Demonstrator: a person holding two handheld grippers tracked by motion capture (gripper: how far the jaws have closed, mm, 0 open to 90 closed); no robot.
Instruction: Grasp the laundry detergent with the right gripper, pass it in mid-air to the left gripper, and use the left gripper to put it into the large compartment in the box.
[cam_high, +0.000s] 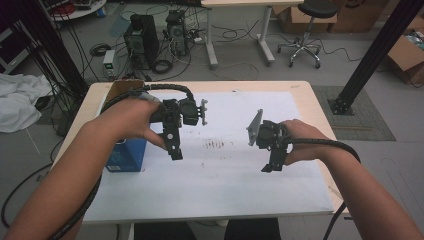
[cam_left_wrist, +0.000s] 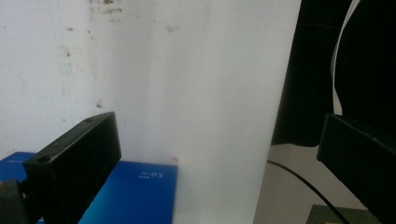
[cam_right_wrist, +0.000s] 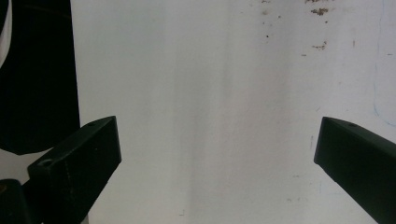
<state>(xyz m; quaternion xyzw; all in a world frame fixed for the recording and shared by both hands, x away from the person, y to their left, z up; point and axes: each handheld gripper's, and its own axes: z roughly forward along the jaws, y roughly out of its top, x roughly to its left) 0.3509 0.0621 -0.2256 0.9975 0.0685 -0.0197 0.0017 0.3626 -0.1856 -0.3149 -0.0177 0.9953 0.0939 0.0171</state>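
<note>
overhead, both grippers hang above a white sheet (cam_high: 225, 170) that covers most of the wooden table (cam_high: 305, 86), each held in one of the person's hands. the left gripper (cam_high: 175, 151) sits left of the sheet's middle with its black jaws pointing down toward the near side, and its cable arcs back over the forearm. in the left gripper view its two jaws stand wide apart with nothing between them, only bare sheet beyond, and a blue box (cam_left_wrist: 135, 191) shows at the bottom between and below them. from above, that blue box (cam_high: 126, 155) stands on the left part of the table, just beside the left hand (cam_high: 131, 120) and partly hidden by it, with a brown cardboard box (cam_high: 122, 88) behind it at the far left edge. the right gripper (cam_high: 274, 163) is held right of the middle, well apart from the left one, its jaws also angled down, the grey three-cornered plate tilted up on its far side. in the right gripper view the jaws gape wide and grip nothing; the sheet below carries a few small brown specks (cam_right_wrist: 320, 11). a faint smudge (cam_high: 216, 145) marks the sheet between the two grippers.
</note>
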